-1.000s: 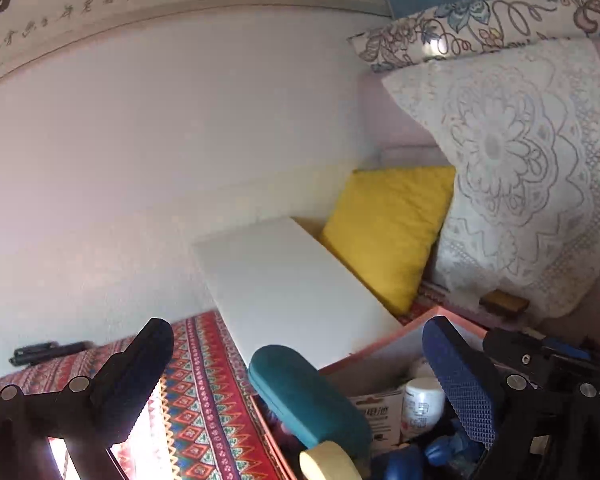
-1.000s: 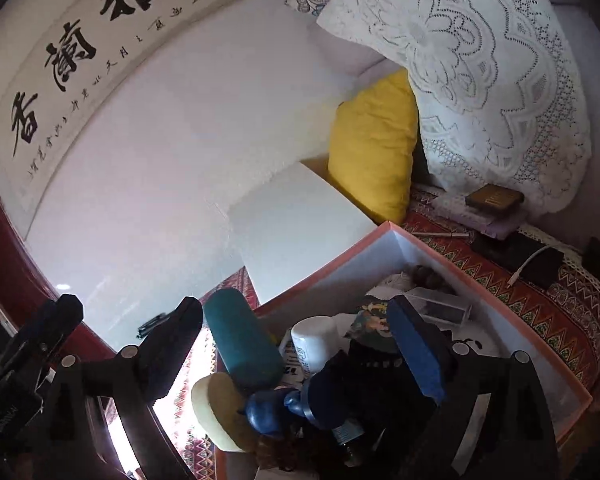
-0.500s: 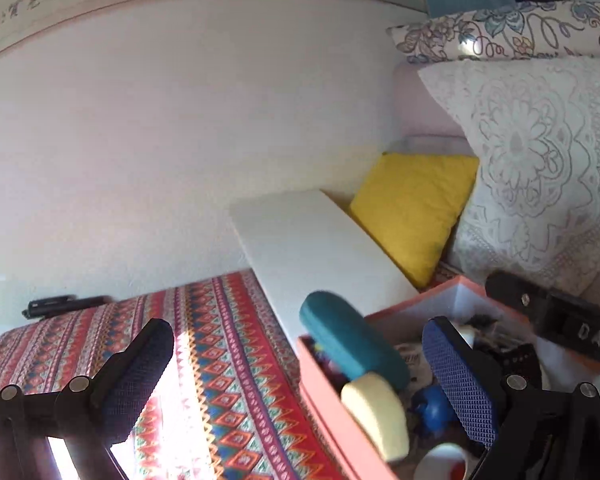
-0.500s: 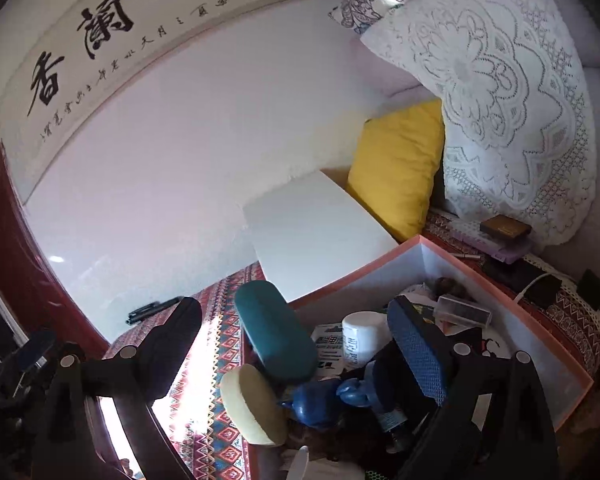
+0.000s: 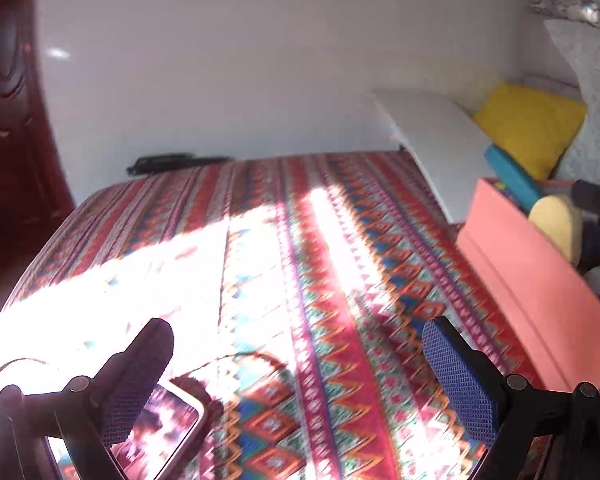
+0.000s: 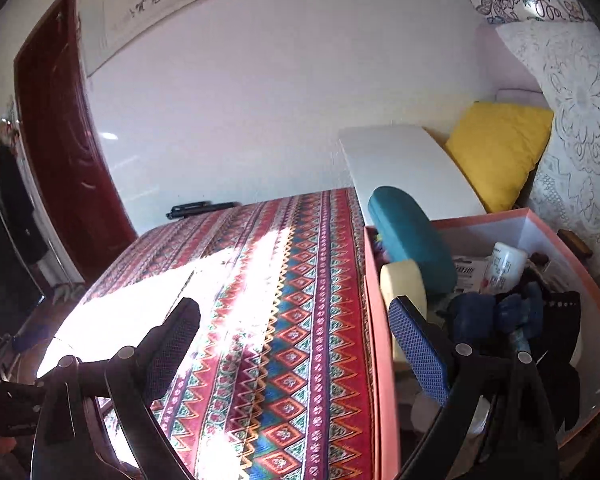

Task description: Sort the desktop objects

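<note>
Salmon-pink storage box (image 6: 374, 320) holds a teal glasses case (image 6: 410, 236) leaning on its near corner — rigid, probably slick, best pinched across its width — while left gripper (image 5: 296, 364) and right gripper (image 6: 296, 336) gape empty beside it.

Blown-out sunlight glare on tablecloth (image 5: 300, 264), motion blur, fisheye warping.

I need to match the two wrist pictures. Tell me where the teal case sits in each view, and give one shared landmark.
Left wrist: teal case at right edge, poking above the pink box.
Right wrist: teal case right of centre, leaning on the box's near-left corner.
Shared landmark: yellow cushion behind the box.
</note>
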{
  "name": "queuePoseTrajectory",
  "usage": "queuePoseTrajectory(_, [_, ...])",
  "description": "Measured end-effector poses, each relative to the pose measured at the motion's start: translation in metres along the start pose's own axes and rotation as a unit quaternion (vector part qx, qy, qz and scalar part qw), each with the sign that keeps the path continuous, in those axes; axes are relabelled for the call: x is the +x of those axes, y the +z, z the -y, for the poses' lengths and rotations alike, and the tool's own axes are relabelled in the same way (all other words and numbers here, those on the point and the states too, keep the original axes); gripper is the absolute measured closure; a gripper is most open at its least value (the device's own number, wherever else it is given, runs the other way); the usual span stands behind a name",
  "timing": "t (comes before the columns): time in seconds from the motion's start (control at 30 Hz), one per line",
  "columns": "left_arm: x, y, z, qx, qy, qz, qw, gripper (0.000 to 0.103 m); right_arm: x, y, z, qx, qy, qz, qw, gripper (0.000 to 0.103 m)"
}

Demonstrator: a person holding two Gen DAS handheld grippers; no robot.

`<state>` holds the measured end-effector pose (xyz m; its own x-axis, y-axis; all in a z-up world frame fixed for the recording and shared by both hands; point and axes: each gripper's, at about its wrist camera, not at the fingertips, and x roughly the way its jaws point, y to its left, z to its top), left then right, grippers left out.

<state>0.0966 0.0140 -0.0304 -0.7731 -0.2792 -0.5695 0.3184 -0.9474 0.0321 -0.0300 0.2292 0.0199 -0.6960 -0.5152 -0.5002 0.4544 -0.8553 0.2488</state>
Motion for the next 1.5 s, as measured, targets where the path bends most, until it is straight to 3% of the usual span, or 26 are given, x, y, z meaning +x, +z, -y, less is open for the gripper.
queuePoseTrajectory(0.13, [-0.025, -0.05, -0.042, -0.048, 0.012, -0.053, 0.9974, 0.001, -0.018, -0.031, -0.013, 0.016, 0.02, -0.02, 0.999, 0.006])
queuePoseTrajectory(0.27, [-0.093, -0.072, -0.06, -0.042, 0.027, -0.033, 0.9982, 0.001, -0.061, -0.071, -0.015, 0.011, 0.018, -0.051, 0.998, 0.006])
queuePoseTrajectory(0.37, [-0.152, -0.059, -0.09, -0.048, 0.089, 0.01, 0.9948, 0.001, -0.096, -0.076, -0.004, -0.017, -0.03, -0.065, 0.997, 0.006])
queuePoseTrajectory(0.5, [-0.233, -0.034, -0.14, -0.074, 0.187, 0.058, 0.9779, 0.001, -0.157, -0.05, 0.022, -0.001, -0.049, -0.031, 0.998, 0.006])
queuePoseTrajectory(0.6, [-0.3, -0.028, -0.164, -0.082, 0.27, 0.099, 0.9544, 0.001, -0.214, -0.023, 0.033, 0.002, -0.068, 0.036, 0.997, 0.004])
queuePoseTrajectory(0.73, [-0.387, -0.025, -0.171, -0.071, 0.363, 0.166, 0.9139, 0.001, -0.28, 0.002, 0.04, -0.014, -0.121, 0.122, 0.985, 0.001])
queuePoseTrajectory(0.77, [-0.408, -0.023, -0.171, -0.066, 0.385, 0.184, 0.9019, 0.001, -0.293, 0.009, 0.041, -0.016, -0.131, 0.139, 0.981, 0.001])
queuePoseTrajectory(0.83, [-0.448, -0.015, -0.158, -0.04, 0.435, 0.235, 0.8683, 0.001, -0.318, 0.015, 0.04, -0.02, -0.143, 0.166, 0.976, 0.001])
queuePoseTrajectory(0.9, [-0.477, -0.007, -0.142, -0.016, 0.461, 0.282, 0.8413, 0.001, -0.34, 0.017, 0.039, -0.02, -0.15, 0.19, 0.97, 0.001])
queuePoseTrajectory(0.97, [-0.491, -0.001, -0.13, -0.011, 0.425, 0.31, 0.8502, 0.001, -0.358, 0.014, 0.038, -0.014, -0.153, 0.211, 0.965, 0.001])
queuePoseTrajectory(1.03, [-0.479, 0.008, -0.124, -0.009, 0.352, 0.3, 0.8868, 0.001, -0.361, 0.006, 0.037, 0.0, -0.145, 0.209, 0.967, 0.0])
queuePoseTrajectory(1.13, [-0.416, 0.016, -0.105, -0.007, 0.203, 0.245, 0.9481, 0.001, -0.352, -0.009, 0.034, 0.02, -0.142, 0.187, 0.972, 0.0])
queuePoseTrajectory(1.17, [-0.384, 0.016, -0.092, -0.006, 0.154, 0.224, 0.9623, 0.0, -0.345, -0.015, 0.032, 0.027, -0.146, 0.177, 0.973, 0.0])
queuePoseTrajectory(1.23, [-0.319, 0.012, -0.052, 0.005, 0.058, 0.185, 0.9811, 0.0, -0.33, -0.027, 0.027, 0.04, -0.166, 0.158, 0.973, 0.0])
queuePoseTrajectory(1.3, [-0.259, 0.007, 0.005, 0.034, -0.023, 0.131, 0.9906, 0.0, -0.31, -0.037, 0.019, 0.048, -0.207, 0.129, 0.969, 0.0])
queuePoseTrajectory(1.33, [-0.234, 0.003, 0.037, 0.05, -0.068, 0.106, 0.9908, 0.0, -0.298, -0.041, 0.014, 0.049, -0.233, 0.107, 0.965, 0.0])
queuePoseTrajectory(1.4, [-0.19, -0.006, 0.098, 0.083, -0.147, 0.056, 0.984, 0.0, -0.279, -0.046, 0.012, 0.051, -0.267, 0.075, 0.959, 0.0])
queuePoseTrajectory(1.47, [-0.163, -0.015, 0.152, 0.112, -0.191, 0.01, 0.9752, 0.0, -0.265, -0.049, 0.015, 0.054, -0.282, 0.057, 0.956, 0.0])
queuePoseTrajectory(1.5, [-0.158, -0.02, 0.171, 0.128, -0.195, -0.001, 0.9723, 0.0, -0.258, -0.05, 0.017, 0.056, -0.289, 0.047, 0.954, 0.0])
